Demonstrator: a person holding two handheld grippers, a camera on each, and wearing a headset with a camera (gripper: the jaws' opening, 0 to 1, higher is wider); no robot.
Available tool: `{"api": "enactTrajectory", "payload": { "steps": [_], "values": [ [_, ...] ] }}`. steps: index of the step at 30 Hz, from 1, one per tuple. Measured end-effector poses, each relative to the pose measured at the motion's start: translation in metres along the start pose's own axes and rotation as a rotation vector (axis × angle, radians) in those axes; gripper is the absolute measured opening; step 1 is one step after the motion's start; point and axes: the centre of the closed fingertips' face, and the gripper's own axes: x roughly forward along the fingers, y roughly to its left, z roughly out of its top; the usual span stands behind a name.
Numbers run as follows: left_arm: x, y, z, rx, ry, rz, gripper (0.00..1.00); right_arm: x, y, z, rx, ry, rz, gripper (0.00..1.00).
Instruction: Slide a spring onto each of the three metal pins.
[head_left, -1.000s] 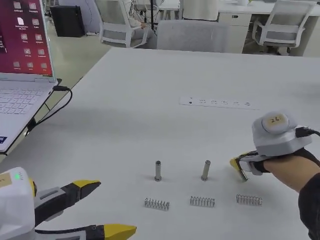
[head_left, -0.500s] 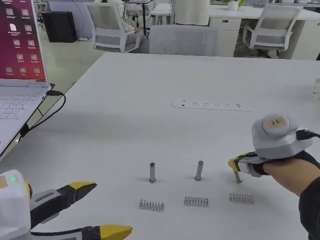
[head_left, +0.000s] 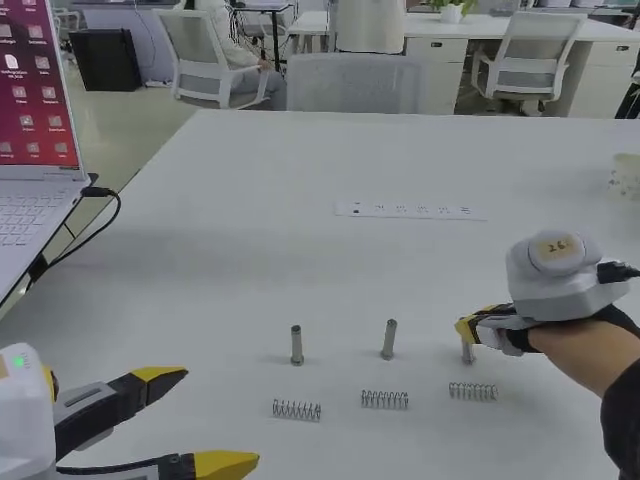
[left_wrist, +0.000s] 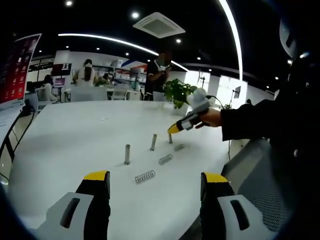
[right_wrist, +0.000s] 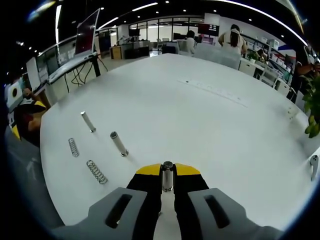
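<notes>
Two metal pins (head_left: 297, 345) (head_left: 389, 340) stand upright on the white table (head_left: 300, 230). My right gripper (head_left: 468, 330) is shut on the third pin (head_left: 467, 350), held upright with its foot at the table. That pin (right_wrist: 167, 176) sits between the yellow tips of the right gripper (right_wrist: 167, 172). Three springs (head_left: 297, 409) (head_left: 385, 400) (head_left: 473, 391) lie flat, one in front of each pin. My left gripper (head_left: 195, 420) hovers open at the near left, with nothing in it. Past the wide-apart tips of the left gripper (left_wrist: 156, 177) lies the nearest spring (left_wrist: 145, 176).
An open laptop (head_left: 30, 150) with a black cable (head_left: 85, 225) sits at the far left. A white power strip (head_left: 408, 210) lies beyond the pins. Office chairs (head_left: 350, 85) stand behind the table's far edge.
The head camera has shifted. The pin in my right gripper has gone from tilted to about upright. The left gripper stays open at the near left.
</notes>
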Motion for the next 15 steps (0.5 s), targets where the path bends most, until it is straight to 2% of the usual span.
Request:
{"api": "enactTrajectory", "payload": {
  "steps": [8, 15],
  "values": [
    [0.0002, -0.0013, 0.0006, 0.002, -0.001, -0.001, 0.70, -0.0077, 0.0035, -0.0035, -0.001, -0.009, -0.002, 0.06],
    [0.0012, -0.0020, 0.0006, 0.004, 0.000, -0.003, 0.69, -0.0070, -0.0010, -0.0032, 0.006, -0.016, 0.000, 0.06]
  ]
}}
